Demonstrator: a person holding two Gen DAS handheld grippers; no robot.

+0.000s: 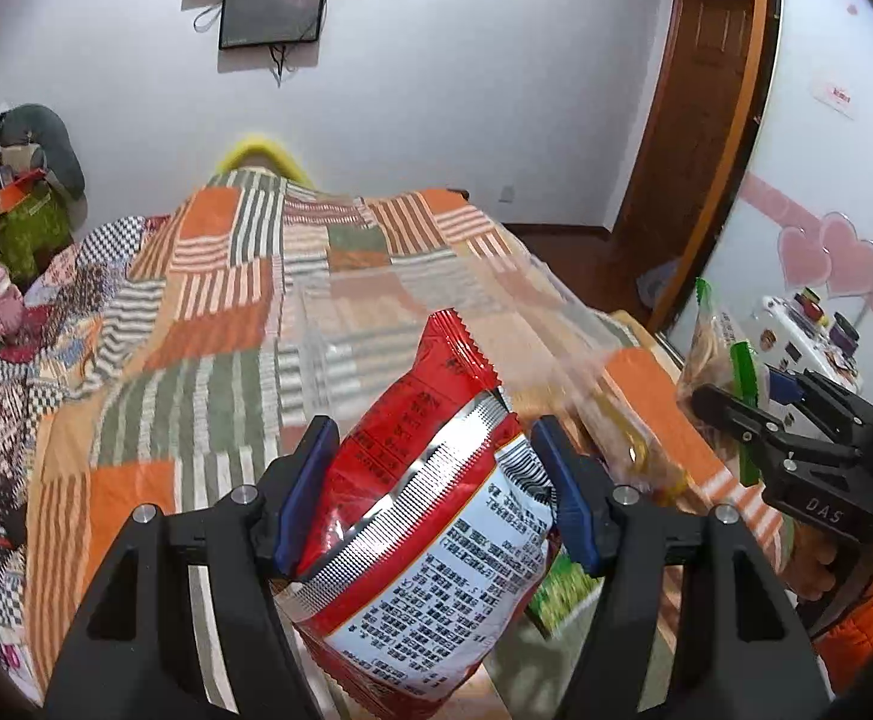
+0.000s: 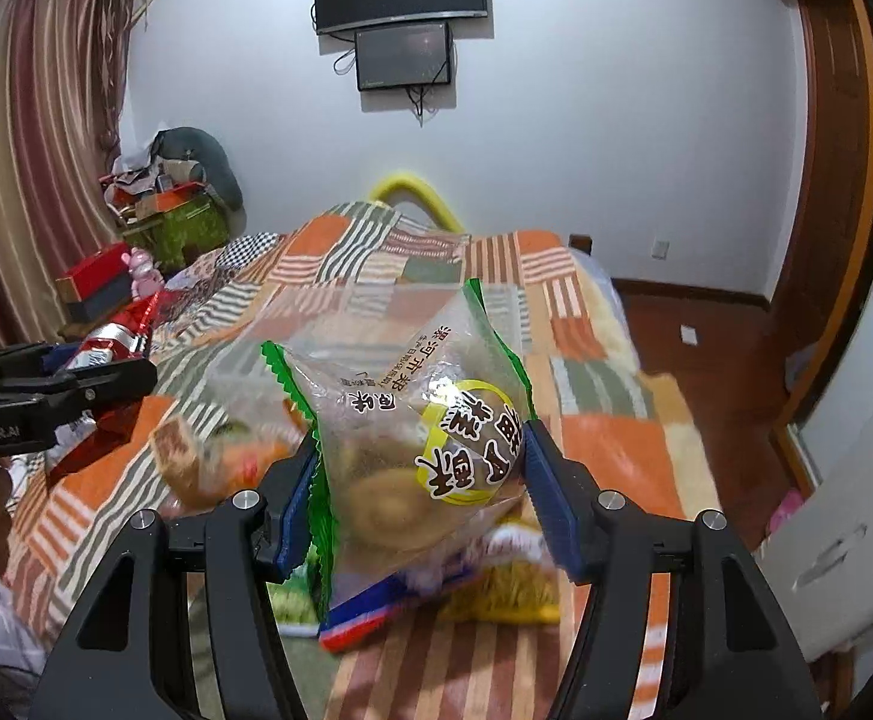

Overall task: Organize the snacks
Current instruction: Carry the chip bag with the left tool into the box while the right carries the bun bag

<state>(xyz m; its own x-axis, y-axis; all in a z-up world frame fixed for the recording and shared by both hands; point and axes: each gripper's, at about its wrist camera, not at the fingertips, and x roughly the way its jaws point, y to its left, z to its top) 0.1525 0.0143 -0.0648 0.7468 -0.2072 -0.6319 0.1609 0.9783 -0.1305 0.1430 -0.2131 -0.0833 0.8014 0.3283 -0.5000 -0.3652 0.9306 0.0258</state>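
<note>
Red snack packet [image 1: 418,498], frame centre, pinched across its width by the left gripper [image 1: 430,486]. Green-edged pastry bag [image 2: 418,450], lower centre, clamped likewise by the right gripper [image 2: 418,486]. Both held clear of the patchwork bedspread [image 1: 220,276], likely for sorting; remaining snacks [image 2: 496,588] lie beneath.

Bed [image 2: 586,420] under a patchwork quilt [image 1: 208,312].
A blurred heap of snack packets [image 2: 496,594] lies on the quilt at the near end of the bed.
</note>
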